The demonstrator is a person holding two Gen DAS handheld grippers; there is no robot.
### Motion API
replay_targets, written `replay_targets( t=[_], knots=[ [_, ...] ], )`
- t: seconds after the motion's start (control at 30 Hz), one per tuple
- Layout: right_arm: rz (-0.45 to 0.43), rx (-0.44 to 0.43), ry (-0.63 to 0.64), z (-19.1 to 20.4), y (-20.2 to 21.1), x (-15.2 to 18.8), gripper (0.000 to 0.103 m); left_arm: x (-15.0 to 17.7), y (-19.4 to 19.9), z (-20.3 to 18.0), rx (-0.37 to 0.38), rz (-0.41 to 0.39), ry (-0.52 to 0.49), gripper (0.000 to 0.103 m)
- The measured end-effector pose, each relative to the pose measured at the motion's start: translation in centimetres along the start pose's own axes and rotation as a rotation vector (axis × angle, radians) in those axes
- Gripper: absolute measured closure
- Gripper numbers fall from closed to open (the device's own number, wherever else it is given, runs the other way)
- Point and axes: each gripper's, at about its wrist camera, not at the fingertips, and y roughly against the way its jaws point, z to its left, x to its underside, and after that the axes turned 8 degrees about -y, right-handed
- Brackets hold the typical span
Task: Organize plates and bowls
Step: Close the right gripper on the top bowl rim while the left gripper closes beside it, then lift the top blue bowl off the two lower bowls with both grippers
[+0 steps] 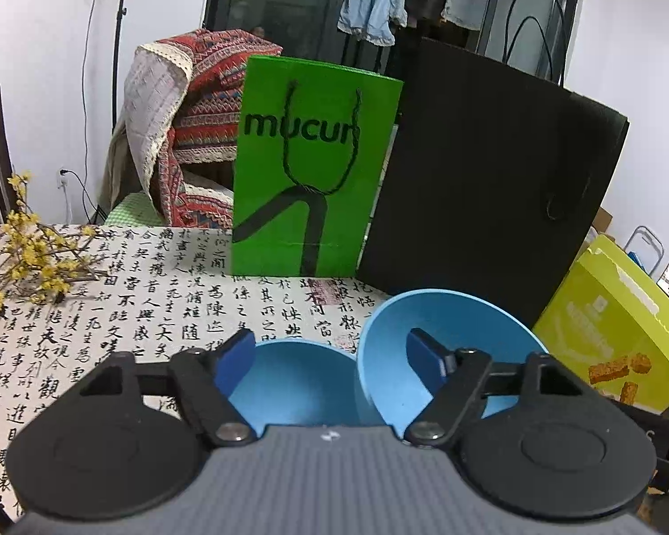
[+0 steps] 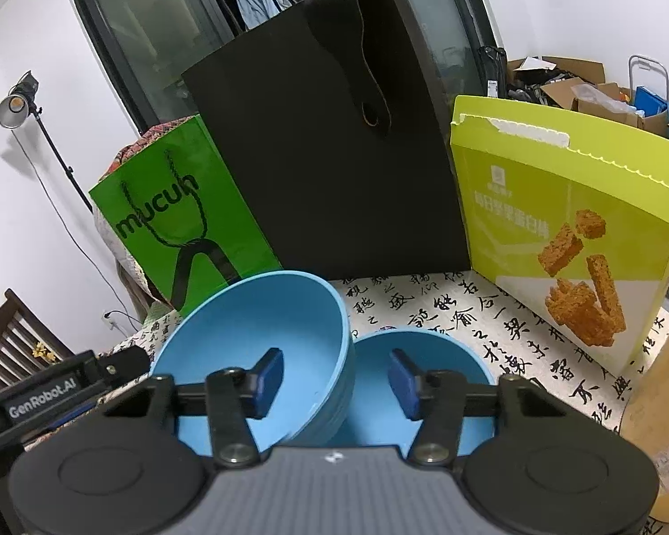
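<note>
Left wrist view, left to right. Yellow blossom sprig at 9 o'clock on the calligraphy-print tablecloth. Green "mucun" paper bag stands at 12 o'clock; tall black bag just to its right; yellow-green snack box at 3 o'clock.

Left gripper: fingers spread wide, blue pads apart, nothing clamped. Between them, two matte light-blue bowls. The upright bowl sits low toward the left pad. The tilted bowl leans with its opening facing the camera; the right pad shows in front of its inner surface. Contact cannot be told.

Right wrist view, left to right. Studio lamp at 10 o'clock. Tilted bowl, ribbed outside, smooth inside, at 7 o'clock, its lower edge overlapping the upright bowl. Right gripper also wide open, holding nothing; one pad before each bowl.
</note>
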Motion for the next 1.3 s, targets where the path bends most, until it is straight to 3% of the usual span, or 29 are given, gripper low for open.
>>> replay_targets(
  t=[0.33,0.43,0.5,0.87,1.3],
  knots=[
    [0.021,0.028,0.016,0.7,-1.3,-0.1,0.065,0.5,-1.2,-0.9,0.035,0.03,-0.016,0.05],
    [0.031,0.031,0.02,0.8,-1.5,0.0,0.068,0.5,-1.5,-1.1,0.055,0.048,-0.02,0.061],
    [0.034,0.037,0.022,0.9,-1.7,0.0,0.071,0.6,-1.7,-1.2,0.056,0.048,-0.023,0.061],
    [0.047,0.067,0.029,1.2,-2.3,0.1,0.085,0.7,-2.2,-1.5,0.07,0.067,-0.037,0.084],
    [0.02,0.109,0.044,1.5,-2.1,0.3,0.089,0.8,-1.9,-1.7,0.065,0.053,-0.051,0.086]
  ],
)
